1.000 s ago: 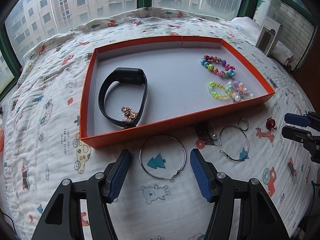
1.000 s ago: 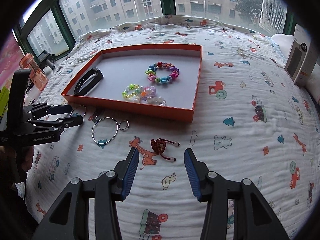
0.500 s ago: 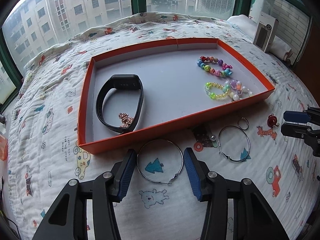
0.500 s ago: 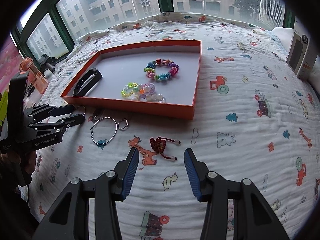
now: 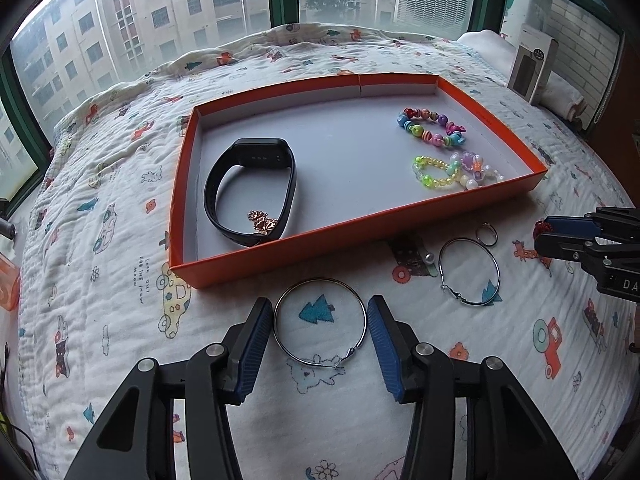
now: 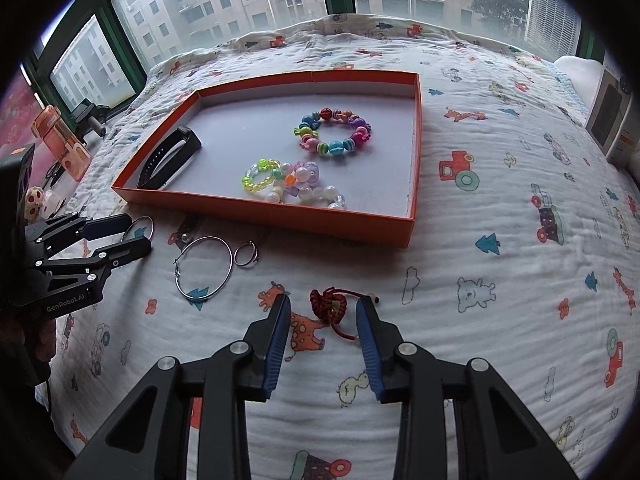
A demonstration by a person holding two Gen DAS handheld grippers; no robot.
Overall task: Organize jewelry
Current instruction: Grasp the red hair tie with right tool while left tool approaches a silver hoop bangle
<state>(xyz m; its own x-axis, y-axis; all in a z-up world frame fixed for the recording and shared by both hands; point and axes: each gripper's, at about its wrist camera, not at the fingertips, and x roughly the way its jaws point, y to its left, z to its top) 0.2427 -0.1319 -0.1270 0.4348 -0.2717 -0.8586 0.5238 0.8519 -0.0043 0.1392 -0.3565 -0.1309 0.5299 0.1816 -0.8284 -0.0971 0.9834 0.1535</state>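
Jewelry is split between the orange tray [image 5: 492,92] and the quilt in front of it. Inside the tray lie a black wristband [image 5: 250,192], a small gold charm [image 5: 262,222] and two bead bracelets [image 5: 432,130]. Just outside the tray's near wall sit a large silver hoop [image 5: 320,322], a second hoop [image 5: 469,272], a small ring [image 5: 486,235] and a red knotted cord piece [image 6: 329,306], which is the loose piece farthest from the tray.

The large silver hoop lies flat, directly between the fingers of the left gripper [image 5: 320,332], with the tray just beyond it. The jaws have just been closing; they stand at middling width, each pad just beside the wire, and whether they touch it I cannot tell. The hoop's clasp end faces the gripper.

The right gripper [image 6: 323,318] straddles the red cord piece in the same way. Its jaws have just been closing and are fairly narrow, yet gaps show on both sides of the knot; nothing is gripped. Each hand is nearest its own piece, so the likely next step is a pinch and a forward carry into the tray
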